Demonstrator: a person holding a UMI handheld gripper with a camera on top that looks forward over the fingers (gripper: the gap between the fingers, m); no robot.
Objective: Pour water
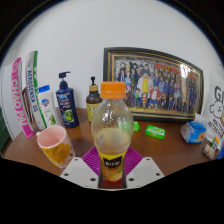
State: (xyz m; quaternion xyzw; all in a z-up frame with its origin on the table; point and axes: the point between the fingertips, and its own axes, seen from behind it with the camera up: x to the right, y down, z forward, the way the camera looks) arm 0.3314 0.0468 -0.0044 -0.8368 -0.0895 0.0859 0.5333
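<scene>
Gripper view: tongs (111,170) clamped on one orange-capped bottle (111,128), one pink cup (54,146) just beside.

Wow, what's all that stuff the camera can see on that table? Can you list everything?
Bottle: one, clear with orange cap, between the fingers.
Cup: one, pink, beside the bottle.
Pump bottles: two, dark blue and brown, behind the cup.
Tubes: several, standing by the wall.
Framed photo: one, leaning on the wall.
Small packets: green, below the frame.
Table: one, brown wood.
Gripper: one, pink pads, shut on the bottle.
</scene>
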